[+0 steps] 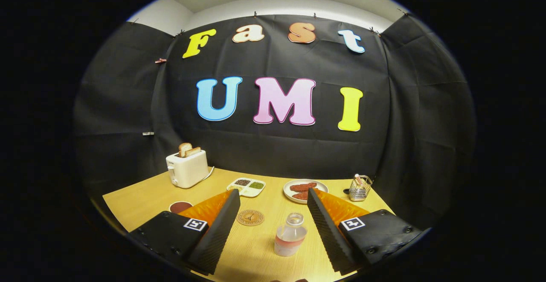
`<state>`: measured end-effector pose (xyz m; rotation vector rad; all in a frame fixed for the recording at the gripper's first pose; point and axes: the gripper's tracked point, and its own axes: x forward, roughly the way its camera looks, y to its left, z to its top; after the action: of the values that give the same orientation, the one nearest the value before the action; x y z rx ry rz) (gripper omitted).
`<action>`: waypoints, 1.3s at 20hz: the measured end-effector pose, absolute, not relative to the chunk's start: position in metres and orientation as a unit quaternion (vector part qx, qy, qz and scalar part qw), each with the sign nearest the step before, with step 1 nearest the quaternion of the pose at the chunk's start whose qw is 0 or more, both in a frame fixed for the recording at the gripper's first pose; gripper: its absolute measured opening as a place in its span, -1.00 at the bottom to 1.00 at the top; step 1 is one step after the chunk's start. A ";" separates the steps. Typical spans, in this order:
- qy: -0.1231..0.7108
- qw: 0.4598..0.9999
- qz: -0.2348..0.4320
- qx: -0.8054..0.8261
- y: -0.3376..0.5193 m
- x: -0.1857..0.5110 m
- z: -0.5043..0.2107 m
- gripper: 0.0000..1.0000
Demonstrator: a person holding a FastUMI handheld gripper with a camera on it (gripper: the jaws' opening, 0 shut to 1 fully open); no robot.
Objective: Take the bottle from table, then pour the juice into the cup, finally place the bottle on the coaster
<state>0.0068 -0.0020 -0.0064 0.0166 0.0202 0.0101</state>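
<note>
Open gripper lined up on the bottle, nothing grasped yet.

The table (140, 196) carries a toaster (187, 169) near its far left corner, a plate (305, 190) and sectioned dish (246, 187) along the far edge, and a wire holder (359, 187) at the far right. The gripper (269, 224) has its fingers spread wide, touching nothing. Between them, nearer the right one, stands the uncapped bottle (290, 236), upright for an easy grab; the coaster (250, 217) lies just beyond, probably kept close for set-down. A dark cup (180, 207) sits near the left edge.
</note>
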 end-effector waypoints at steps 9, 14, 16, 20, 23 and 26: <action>0.032 0.999 -0.008 0.018 -0.021 0.016 -0.035 0.95; 0.042 0.999 -0.014 0.026 -0.028 0.029 -0.051 0.95; 0.046 0.998 -0.015 0.028 -0.028 0.036 -0.059 0.95; 0.050 0.998 -0.019 0.025 -0.031 0.049 -0.075 0.95; 0.059 0.998 -0.018 0.032 -0.033 0.057 -0.091 0.95; 0.070 0.997 -0.020 0.040 -0.034 0.064 -0.112 0.95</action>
<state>0.0637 -0.0338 -0.1117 0.0807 0.1395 -0.0405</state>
